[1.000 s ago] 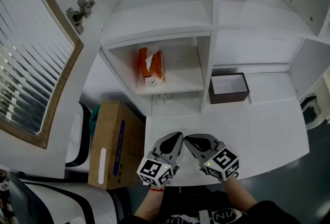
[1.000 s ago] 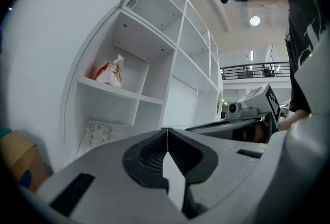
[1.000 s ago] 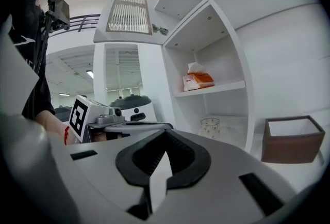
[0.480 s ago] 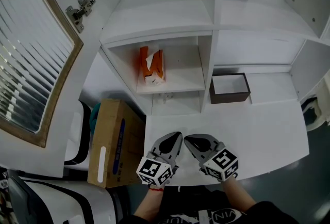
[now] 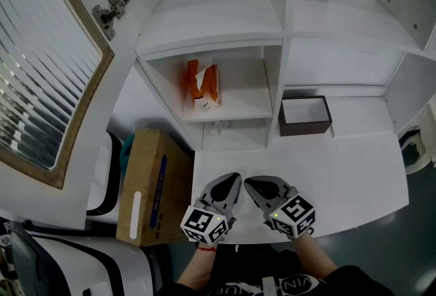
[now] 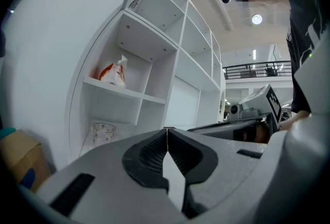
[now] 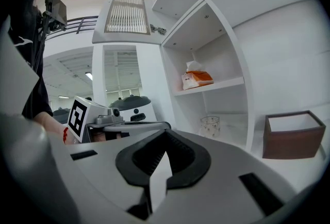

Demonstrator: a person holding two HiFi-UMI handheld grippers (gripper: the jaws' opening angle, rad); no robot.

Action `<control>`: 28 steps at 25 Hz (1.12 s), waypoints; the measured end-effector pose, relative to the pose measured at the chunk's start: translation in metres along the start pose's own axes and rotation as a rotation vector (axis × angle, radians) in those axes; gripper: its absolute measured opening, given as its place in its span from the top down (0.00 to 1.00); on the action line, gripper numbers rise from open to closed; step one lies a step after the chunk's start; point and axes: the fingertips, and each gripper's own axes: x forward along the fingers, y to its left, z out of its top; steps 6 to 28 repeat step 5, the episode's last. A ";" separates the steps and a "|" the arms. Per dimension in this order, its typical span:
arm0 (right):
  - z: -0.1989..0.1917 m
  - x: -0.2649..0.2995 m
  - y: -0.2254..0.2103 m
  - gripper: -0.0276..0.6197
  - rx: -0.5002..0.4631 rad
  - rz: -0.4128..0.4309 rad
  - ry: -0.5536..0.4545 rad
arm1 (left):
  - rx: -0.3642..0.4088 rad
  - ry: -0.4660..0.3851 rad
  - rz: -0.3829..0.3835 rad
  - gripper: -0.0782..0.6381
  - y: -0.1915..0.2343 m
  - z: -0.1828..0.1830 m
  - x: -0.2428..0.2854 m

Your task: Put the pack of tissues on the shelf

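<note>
White bench (image 5: 354, 172) fills the lower right of the head view, with a white shelf unit (image 5: 218, 18) rising above it. Left tongs (image 5: 234, 181) and right tongs (image 5: 249, 183) sit side by side over the bench's near edge, bottom centre of the frame. Their tips are near each other and aim toward the shelves. Both tongs are closed tight with nothing between the jaws, and each gripper view shows the ribbed pads meeting in a thin line. Whether they rest on the bench cannot be told.

Above the tongs, centre of the frame, the tissue pack (image 5: 203, 83) stands upright in an open shelf compartment. It is orange with white tissue poking from the top, and it is well apart from both tongs. A glass (image 7: 210, 126) stands in the compartment below it. To the right, a brown box (image 5: 304, 116) with a pale inside sits on the bench just beside the shelf divider. A cardboard box (image 5: 153, 182) lies lower left, off the bench. A slatted door (image 5: 41, 69) hangs open at the far left, its hinge (image 5: 112, 5) near the top.
</note>
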 end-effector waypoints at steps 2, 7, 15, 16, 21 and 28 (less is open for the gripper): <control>0.000 0.000 0.000 0.95 0.000 -0.001 -0.003 | 0.003 -0.002 0.001 0.88 0.000 0.000 0.000; 0.001 0.001 -0.002 0.95 0.002 -0.004 -0.009 | 0.007 -0.003 0.002 0.88 0.002 0.001 0.000; 0.001 0.001 -0.002 0.95 0.002 -0.004 -0.009 | 0.007 -0.003 0.002 0.88 0.002 0.001 0.000; 0.001 0.001 -0.002 0.95 0.002 -0.004 -0.009 | 0.007 -0.003 0.002 0.88 0.002 0.001 0.000; 0.001 0.001 -0.002 0.95 0.002 -0.004 -0.009 | 0.007 -0.003 0.002 0.88 0.002 0.001 0.000; 0.001 0.001 -0.002 0.95 0.002 -0.004 -0.009 | 0.007 -0.003 0.002 0.88 0.002 0.001 0.000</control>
